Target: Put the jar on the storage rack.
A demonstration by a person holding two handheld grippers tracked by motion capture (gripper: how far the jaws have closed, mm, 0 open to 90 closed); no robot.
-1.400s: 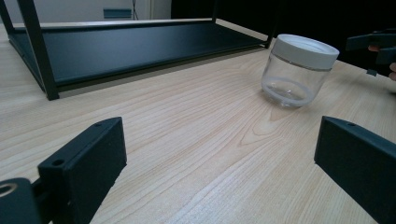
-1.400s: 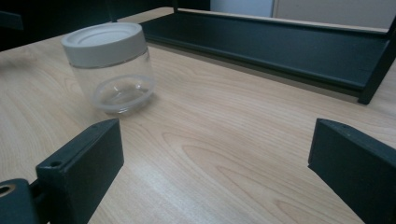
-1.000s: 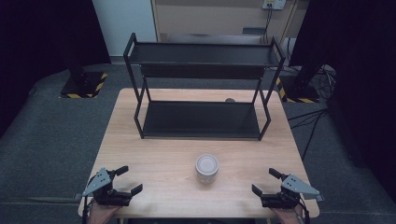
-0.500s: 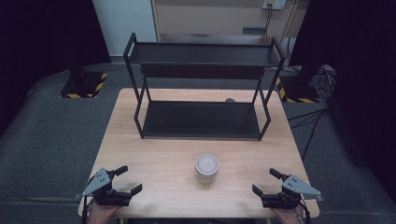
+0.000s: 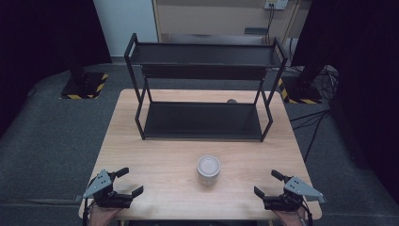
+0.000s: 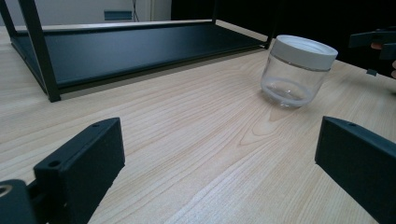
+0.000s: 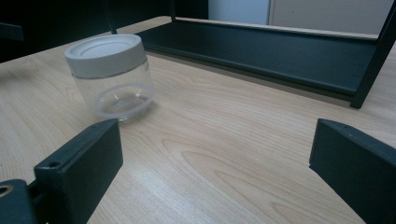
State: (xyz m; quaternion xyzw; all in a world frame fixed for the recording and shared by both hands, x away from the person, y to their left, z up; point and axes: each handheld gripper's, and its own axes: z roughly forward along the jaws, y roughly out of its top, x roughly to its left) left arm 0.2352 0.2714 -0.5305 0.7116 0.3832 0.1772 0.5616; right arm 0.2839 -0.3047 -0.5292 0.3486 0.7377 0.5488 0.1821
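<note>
Jar (image 5: 208,169): clear, empty, white screw lid on, standing upright on the table (image 5: 155,155). It sits in the near half, a little right of centre, in front of the shelf (image 5: 202,120) and well apart from its front edge. Nothing touches it. My read: set there in the open so either gripper can reach it without the frame in the way.

Left gripper (image 5: 126,182): low at the near left corner, jaws spread wide, holding nothing. In the left gripper view the jar (image 6: 299,70) is ahead and to the right, well off.

Right gripper (image 5: 268,184): low at the near right corner, jaws likewise spread, empty. In the right gripper view the jar (image 7: 111,74) lies ahead to the left, beyond the left jaw. Both grippers angle inward toward the jar, flanking it; looks like a ready stance, with no grasp begun.

Shelf: black metal, two tiers, both bare, taking the far half of the table. Lower tier sits near table level, a likely place for the jar. A small round object (image 5: 231,100) lies behind it; too small to identify.

Surface: pale wood grain, flat, dry, uncluttered.

Room: grey carpet (image 5: 47,136), dark curtains at both sides, light wall panels behind, two stand bases with yellow-black tape, cables at far right.
</note>
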